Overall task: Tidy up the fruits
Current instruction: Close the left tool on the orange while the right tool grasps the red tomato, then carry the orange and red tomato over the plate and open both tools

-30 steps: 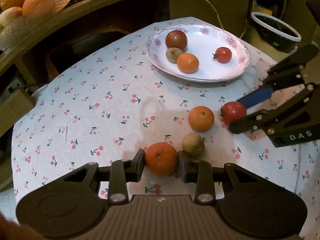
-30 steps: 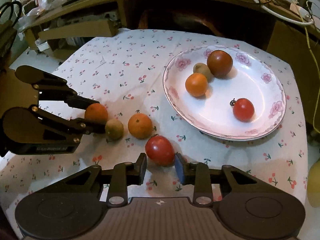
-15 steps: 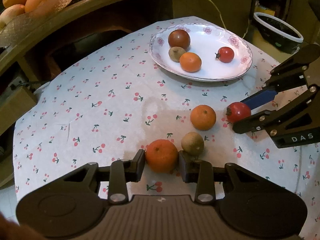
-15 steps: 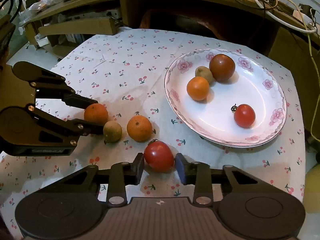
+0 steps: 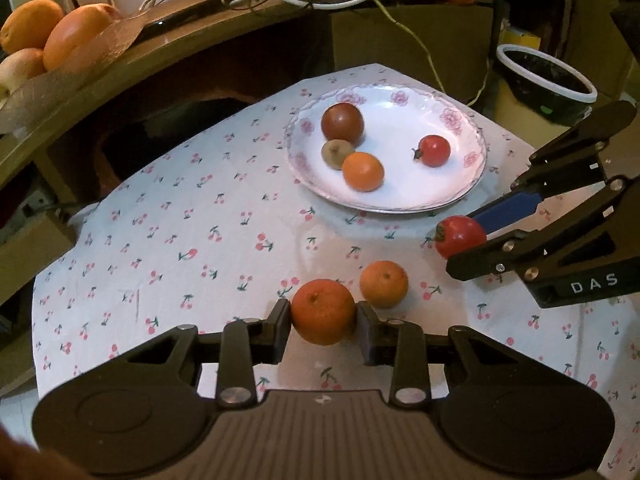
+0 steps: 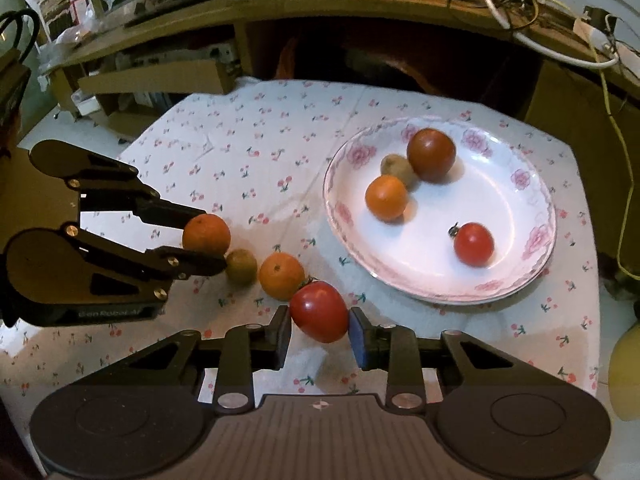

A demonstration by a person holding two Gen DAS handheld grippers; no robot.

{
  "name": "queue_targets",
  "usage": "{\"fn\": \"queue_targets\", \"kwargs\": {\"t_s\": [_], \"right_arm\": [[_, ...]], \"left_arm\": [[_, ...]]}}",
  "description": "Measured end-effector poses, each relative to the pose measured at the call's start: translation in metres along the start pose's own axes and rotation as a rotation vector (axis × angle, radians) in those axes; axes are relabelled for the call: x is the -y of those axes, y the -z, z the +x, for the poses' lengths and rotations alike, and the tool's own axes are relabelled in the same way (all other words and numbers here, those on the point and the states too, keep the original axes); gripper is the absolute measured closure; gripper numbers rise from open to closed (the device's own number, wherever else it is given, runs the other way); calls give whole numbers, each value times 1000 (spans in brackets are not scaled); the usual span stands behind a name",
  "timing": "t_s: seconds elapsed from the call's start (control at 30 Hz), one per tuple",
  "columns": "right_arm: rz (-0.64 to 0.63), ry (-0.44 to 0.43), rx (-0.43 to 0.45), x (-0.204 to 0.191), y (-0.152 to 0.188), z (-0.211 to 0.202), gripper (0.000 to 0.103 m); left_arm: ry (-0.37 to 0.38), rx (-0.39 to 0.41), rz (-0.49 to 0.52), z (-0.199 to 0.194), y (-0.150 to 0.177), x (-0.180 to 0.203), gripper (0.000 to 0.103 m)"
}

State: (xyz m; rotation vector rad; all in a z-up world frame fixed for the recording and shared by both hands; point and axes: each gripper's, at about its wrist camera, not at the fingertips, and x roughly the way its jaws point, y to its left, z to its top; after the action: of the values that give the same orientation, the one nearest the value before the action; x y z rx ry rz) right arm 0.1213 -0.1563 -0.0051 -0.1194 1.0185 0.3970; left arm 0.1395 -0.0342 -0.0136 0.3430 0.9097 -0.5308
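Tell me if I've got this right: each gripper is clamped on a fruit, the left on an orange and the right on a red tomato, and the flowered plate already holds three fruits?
Nearly. The flowered plate holds four fruits, not three: a dark tomato, a kiwi, an orange and a small red tomato, as the right wrist view shows. The rest stands.

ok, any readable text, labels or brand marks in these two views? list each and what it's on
"DAS" on the side of the right tongs, seen in the left wrist view; the print may run on out of frame.
Light print on the side of the left tongs, seen in the right wrist view: too blurred to read.
Small cross-shaped mark on each camera's own ribbed body: a sign, no letters.
Nothing readable on the plate, tablecloth or shelf clutter.
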Motion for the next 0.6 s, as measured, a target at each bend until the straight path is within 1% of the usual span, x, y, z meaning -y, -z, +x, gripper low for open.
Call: {"fn": "queue_targets", "kwargs": {"t_s": [0.17,0.27,0.47,0.6], "right_arm": [[24,1,23,8,-1,-7,72],[42,16,54,15,-5,-14,72],[83,81,92,33,-14,-16,72],[109,114,84,48,-16,-9,72]], "left_arm": [[10,17,-2,1,-9,5,63],[19,36,-8,3,-20,7,63],[23,73,-26,13,-45,16,63],[27,69,-24,24,-54,21,63]]}}
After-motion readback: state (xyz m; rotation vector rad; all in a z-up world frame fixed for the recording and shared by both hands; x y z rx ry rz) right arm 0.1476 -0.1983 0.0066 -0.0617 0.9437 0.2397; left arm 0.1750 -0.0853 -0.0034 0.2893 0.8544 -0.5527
